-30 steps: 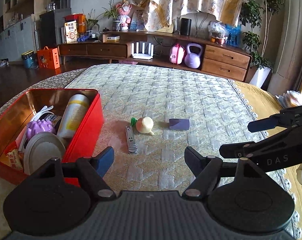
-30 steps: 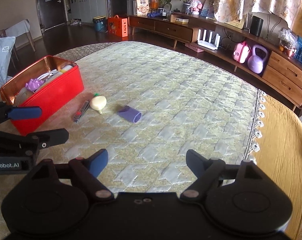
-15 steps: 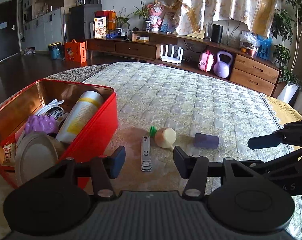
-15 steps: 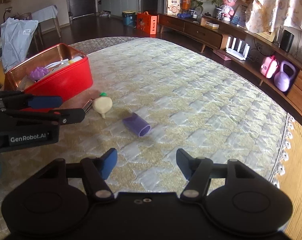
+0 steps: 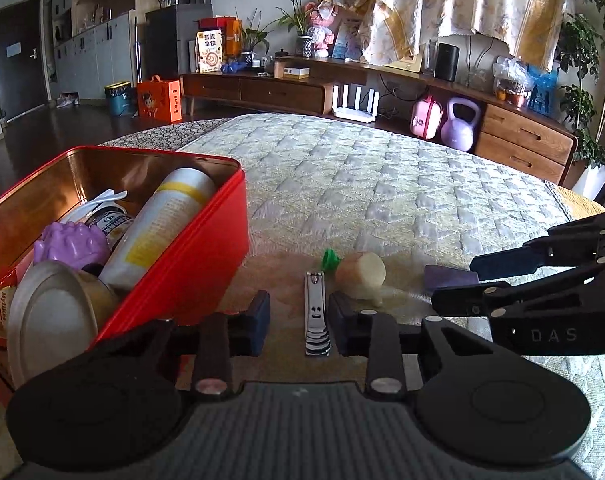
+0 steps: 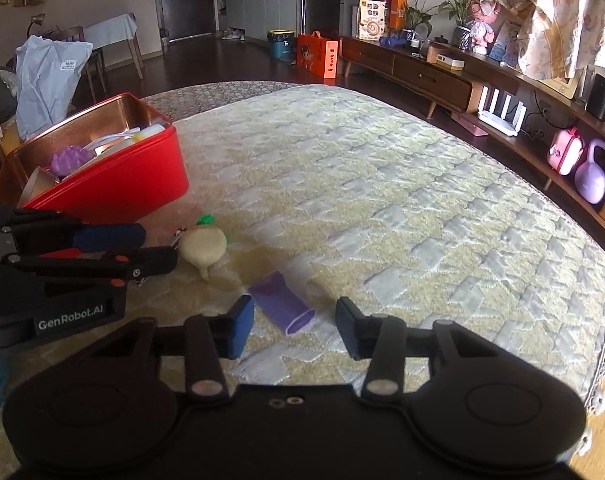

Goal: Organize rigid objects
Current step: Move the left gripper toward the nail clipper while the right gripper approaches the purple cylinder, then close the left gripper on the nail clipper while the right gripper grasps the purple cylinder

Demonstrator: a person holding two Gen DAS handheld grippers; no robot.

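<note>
A home living room: a long wooden sideboard [image 5: 382, 80] along the far wall carries potted plants [image 5: 294, 28], a doll [image 5: 320, 28] and a speaker [image 5: 446, 62], below a floral curtain [image 5: 462, 4].

A red box [image 5: 206, 264] blocks the left of the frame; the quilt [image 5: 382, 184] lies bare toward upper right, past a toy turnip [image 5: 362, 276] at centre.

A quilted bedspread [image 5: 382, 184] is seen over the bed, w/ dark wood floor [image 6: 206, 60] beyond. A long wooden sideboard [image 5: 262, 88] is set along the far wall; a white router [image 5: 356, 104], pink case [image 5: 426, 122] & purple kettlebell [image 5: 460, 124] are kept on its lower shelf. An orange gift bag [image 5: 159, 98] is stood on the floor near it. Patterned curtains [image 5: 442, 0] are hung above.
</note>
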